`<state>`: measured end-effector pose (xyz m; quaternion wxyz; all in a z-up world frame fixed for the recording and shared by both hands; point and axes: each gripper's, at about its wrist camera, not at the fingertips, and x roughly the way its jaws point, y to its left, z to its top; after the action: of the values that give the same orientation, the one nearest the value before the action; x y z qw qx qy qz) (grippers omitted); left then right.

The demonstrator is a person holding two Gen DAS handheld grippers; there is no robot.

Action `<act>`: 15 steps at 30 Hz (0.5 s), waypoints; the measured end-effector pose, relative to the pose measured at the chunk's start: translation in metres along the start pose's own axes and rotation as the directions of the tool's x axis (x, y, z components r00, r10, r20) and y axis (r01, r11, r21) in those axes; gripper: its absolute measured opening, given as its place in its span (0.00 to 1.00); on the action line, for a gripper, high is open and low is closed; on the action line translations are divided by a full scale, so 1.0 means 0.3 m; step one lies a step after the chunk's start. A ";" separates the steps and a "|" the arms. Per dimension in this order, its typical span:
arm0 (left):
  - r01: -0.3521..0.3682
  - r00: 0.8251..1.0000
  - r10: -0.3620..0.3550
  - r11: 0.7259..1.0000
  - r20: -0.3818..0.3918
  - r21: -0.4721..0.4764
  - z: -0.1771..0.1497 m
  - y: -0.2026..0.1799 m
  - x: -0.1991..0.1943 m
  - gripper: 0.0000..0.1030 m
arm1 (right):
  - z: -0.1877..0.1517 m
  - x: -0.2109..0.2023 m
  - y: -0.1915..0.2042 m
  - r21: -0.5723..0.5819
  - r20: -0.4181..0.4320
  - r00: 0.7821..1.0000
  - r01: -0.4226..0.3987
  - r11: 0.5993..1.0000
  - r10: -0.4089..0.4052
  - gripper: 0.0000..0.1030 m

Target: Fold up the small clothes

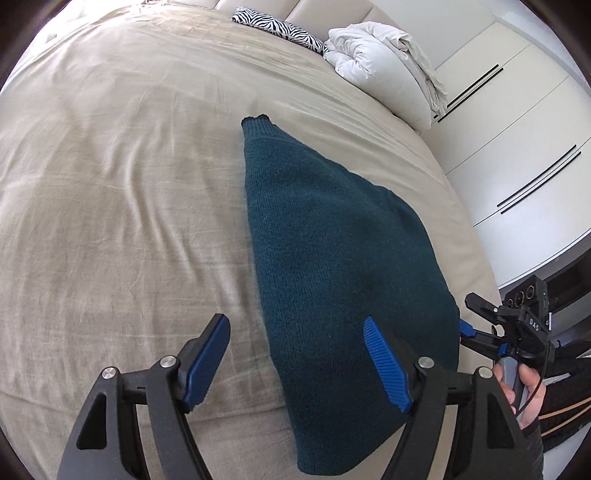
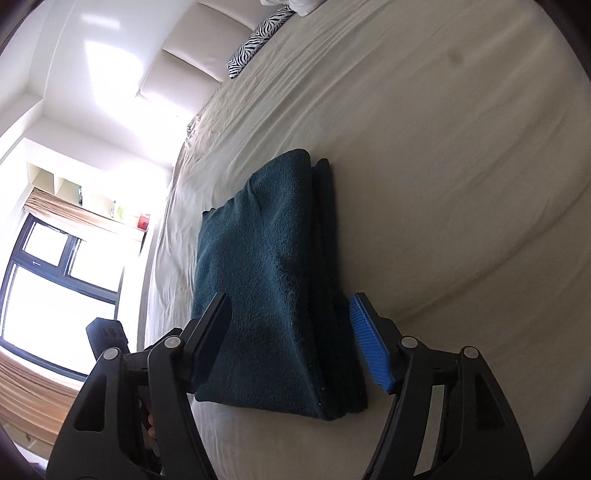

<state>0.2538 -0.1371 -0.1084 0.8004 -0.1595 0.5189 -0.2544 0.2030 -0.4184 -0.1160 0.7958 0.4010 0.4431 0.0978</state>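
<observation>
The dark teal sweater (image 1: 332, 258) lies on the bed (image 1: 122, 192), already doubled into a long narrow shape, with its ribbed end pointing to the upper middle of my left view and its broad end running down to the bottom edge. From the right view the same sweater (image 2: 266, 280) shows stacked layers along its right edge, so I judge it is folded over itself and laid flat so that I can make the next fold across its length. My left tool (image 1: 295, 362) hangs wide open over the near end, gripping nothing: one blue pad sits over the bare sheet at lower left, the other over the knit at lower right. My right tool (image 2: 291, 336) is also spread wide and empty, its two pads straddling the near end of the sweater, though I cannot tell whether they touch the fabric. In the left view that right tool (image 1: 476, 325) shows at the right edge, just beside the sweater. A white duvet (image 1: 380, 62) and a zebra pillow (image 1: 277, 27) sit well apart at the upper right.
</observation>
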 end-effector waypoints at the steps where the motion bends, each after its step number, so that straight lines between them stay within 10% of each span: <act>1: 0.004 1.000 -0.004 1.000 0.000 0.000 0.007 -0.009 0.006 0.75 | 0.018 0.032 -0.009 0.013 -0.027 1.000 0.000 1.000 0.000 0.64; 11: 0.011 0.998 -0.011 1.000 -0.067 0.006 0.050 -0.046 0.128 0.80 | 0.182 0.249 0.020 -0.013 -0.153 0.987 0.054 0.998 -0.055 0.64; 15: 0.012 0.997 -0.011 1.000 -0.081 0.014 0.076 -0.060 0.152 0.67 | 0.213 0.307 0.072 -0.106 -0.200 0.972 0.100 0.989 -0.120 0.60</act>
<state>0.2854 -0.1780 -0.1239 0.7785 -0.1461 0.5480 -0.2690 0.3114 -0.3924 -0.1399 0.7681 0.3249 0.5396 0.1155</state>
